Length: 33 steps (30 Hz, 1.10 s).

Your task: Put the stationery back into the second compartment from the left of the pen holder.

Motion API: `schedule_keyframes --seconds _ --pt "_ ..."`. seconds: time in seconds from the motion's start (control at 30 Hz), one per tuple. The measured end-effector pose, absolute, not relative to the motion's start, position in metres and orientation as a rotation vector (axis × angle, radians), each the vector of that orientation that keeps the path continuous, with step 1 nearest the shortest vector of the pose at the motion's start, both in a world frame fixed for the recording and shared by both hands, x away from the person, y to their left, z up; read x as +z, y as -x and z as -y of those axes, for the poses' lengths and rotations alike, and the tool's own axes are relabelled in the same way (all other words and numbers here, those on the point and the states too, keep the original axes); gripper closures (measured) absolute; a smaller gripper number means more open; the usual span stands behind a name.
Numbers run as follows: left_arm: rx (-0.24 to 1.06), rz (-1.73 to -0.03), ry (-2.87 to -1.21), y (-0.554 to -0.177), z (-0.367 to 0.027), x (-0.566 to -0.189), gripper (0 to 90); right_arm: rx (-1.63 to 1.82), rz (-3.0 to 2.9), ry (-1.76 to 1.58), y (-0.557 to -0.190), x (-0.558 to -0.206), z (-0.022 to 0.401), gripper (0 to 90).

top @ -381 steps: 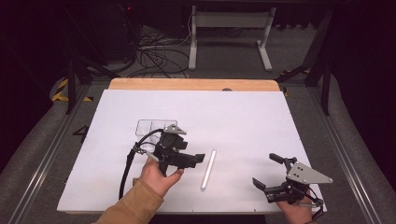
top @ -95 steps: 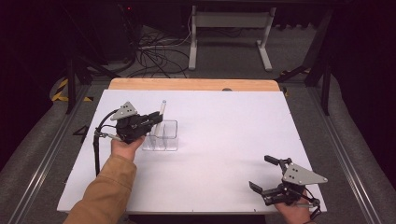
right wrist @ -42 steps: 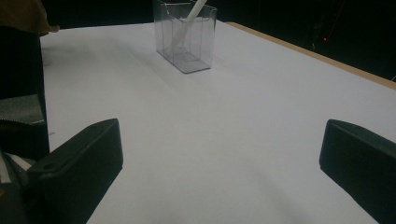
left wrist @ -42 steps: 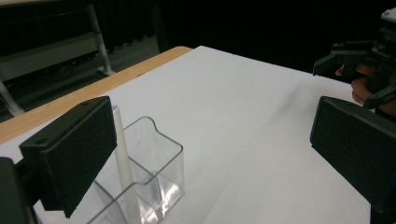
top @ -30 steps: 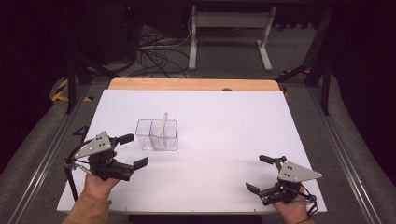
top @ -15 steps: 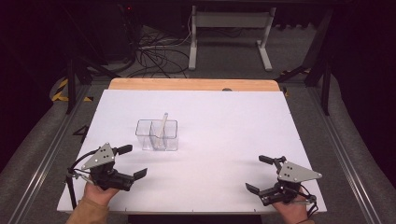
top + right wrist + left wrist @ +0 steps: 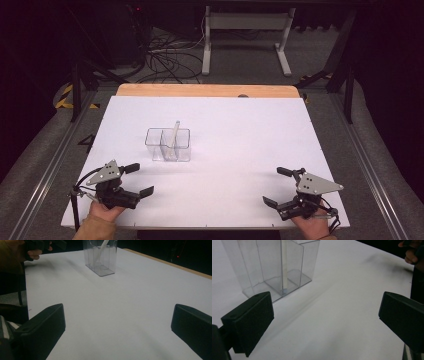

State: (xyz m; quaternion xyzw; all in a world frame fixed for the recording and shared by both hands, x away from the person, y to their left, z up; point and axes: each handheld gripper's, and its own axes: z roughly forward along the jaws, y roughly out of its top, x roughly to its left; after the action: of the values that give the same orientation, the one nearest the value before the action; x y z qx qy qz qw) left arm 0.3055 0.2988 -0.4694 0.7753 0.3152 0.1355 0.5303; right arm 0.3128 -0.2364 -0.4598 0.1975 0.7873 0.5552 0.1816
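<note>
High view: one clear box point(image 7: 168, 145) (two compartments) holds one white stick point(image 7: 174, 134). My left gripper point(image 7: 138, 179) and right gripper point(image 7: 274, 186) rest spread wide, empty.

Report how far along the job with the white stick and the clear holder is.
Done, by the look of it: the white stick stands tilted inside the clear holder, which sits upright on the table. Nothing is in hand: the left tool and right tool are open, empty, near the front edge. Nothing visible is left.
</note>
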Motion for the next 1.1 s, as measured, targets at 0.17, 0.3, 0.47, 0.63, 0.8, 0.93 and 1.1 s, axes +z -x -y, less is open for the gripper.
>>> schedule_keyframes --seconds 0.17,0.3,0.47,0.63,0.8,0.93,1.1 --pt "0.343 -0.748 -1.859 -0.302 -0.301 -0.475 0.7 1.565 -2.223 -0.558 -0.313 -0.460 0.237 0.0" --pt "0.361 -0.759 -1.881 -0.300 -0.301 -0.480 0.7 1.566 -2.226 -0.559 -0.313 -0.461 0.236 0.0" --pt "0.338 -0.780 -1.880 -0.299 -0.302 -0.484 0.7 1.563 -2.233 -0.563 -0.314 -0.462 0.237 0.0" --pt "0.340 -0.785 -1.858 -0.300 -0.301 -0.483 0.7 1.564 -2.229 -0.566 -0.314 -0.462 0.237 0.0" --pt "0.360 -0.771 -1.852 -0.300 -0.298 -0.480 0.6 1.561 -2.225 -0.572 -0.314 -0.462 0.237 0.0" --pt "0.379 -0.775 -1.833 -0.298 -0.300 -0.478 0.6 1.565 -2.220 -0.572 -0.314 -0.462 0.237 0.0" --pt "0.395 -0.772 -1.831 -0.297 -0.301 -0.477 0.7 1.560 -2.221 -0.570 -0.314 -0.462 0.237 0.0"
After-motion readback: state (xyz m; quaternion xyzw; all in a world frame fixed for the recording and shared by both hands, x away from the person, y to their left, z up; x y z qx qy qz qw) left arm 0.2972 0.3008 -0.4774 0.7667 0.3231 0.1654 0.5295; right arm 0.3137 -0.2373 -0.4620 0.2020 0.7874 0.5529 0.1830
